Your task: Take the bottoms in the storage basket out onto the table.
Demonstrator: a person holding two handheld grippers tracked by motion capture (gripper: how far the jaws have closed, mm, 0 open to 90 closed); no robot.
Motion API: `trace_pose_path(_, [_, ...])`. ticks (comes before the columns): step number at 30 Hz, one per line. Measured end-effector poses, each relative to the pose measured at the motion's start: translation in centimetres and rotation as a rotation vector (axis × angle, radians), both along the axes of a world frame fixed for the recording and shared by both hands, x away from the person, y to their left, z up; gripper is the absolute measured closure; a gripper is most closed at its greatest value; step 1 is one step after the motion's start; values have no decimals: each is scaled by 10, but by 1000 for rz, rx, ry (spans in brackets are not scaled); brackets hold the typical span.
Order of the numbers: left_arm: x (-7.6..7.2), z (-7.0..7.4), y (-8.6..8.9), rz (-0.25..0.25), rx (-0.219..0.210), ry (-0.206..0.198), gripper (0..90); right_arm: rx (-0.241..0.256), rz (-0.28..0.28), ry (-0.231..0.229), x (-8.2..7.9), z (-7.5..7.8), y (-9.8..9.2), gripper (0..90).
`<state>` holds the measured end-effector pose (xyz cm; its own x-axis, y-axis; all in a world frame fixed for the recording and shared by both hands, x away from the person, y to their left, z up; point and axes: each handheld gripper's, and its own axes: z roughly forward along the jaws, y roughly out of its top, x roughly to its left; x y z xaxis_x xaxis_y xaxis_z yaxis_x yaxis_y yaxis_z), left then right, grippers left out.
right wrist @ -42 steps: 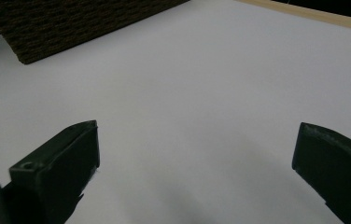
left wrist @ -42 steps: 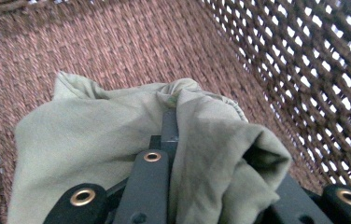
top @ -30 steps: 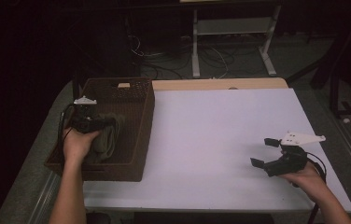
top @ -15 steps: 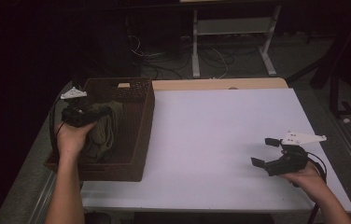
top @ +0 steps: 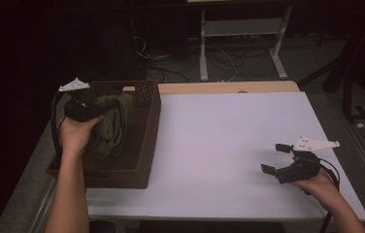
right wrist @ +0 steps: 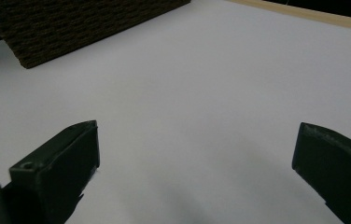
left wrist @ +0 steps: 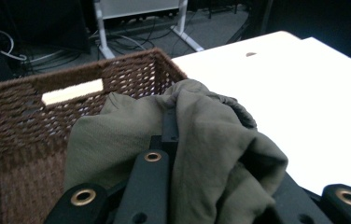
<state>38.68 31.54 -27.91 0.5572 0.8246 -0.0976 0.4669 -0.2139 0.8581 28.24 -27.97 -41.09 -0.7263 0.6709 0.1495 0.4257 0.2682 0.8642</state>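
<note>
- Olive cloth (left wrist: pixel 197 140) is the thing in hand; it is bunched into a soft lump and pinched in the left gripper (top: pixel 104 110), raised above the inside of the brown wicker basket (top: pixel 144 145) at the table's left end; in the high view its loose end hangs down toward the basket floor, though whether it touches I cannot tell.
- In the left gripper view the jaws are closed down on the cloth, which wraps over and around them; the basket's far wall sits just behind the bundle.
- The relation that matters: the white table top (top: pixel 229 145) lies to the right of the held cloth, past the basket's right wall, so I judge the cloth must clear that rim before it can go sideways; its long axis hangs roughly downward from the grip.
- The right gripper (top: pixel 276 159) waits well apart at the table's right end, just above the bare surface; its jaws stand wide apart with nothing between them.
- The left hand is plainly the nearer one; the right would have to cross most of the table to help.
</note>
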Motion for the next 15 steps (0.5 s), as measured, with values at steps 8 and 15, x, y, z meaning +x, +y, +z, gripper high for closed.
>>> trace_pose_path(8, [3, 12, -11, -35, -10, -19, 779, 1, 0, 1, 0, 0, 0, 7])
trace_pose_path(15, [5, 22, -22, -60, -2, -38, 779, 0, -1, 6, 0, -1, 1, 7])
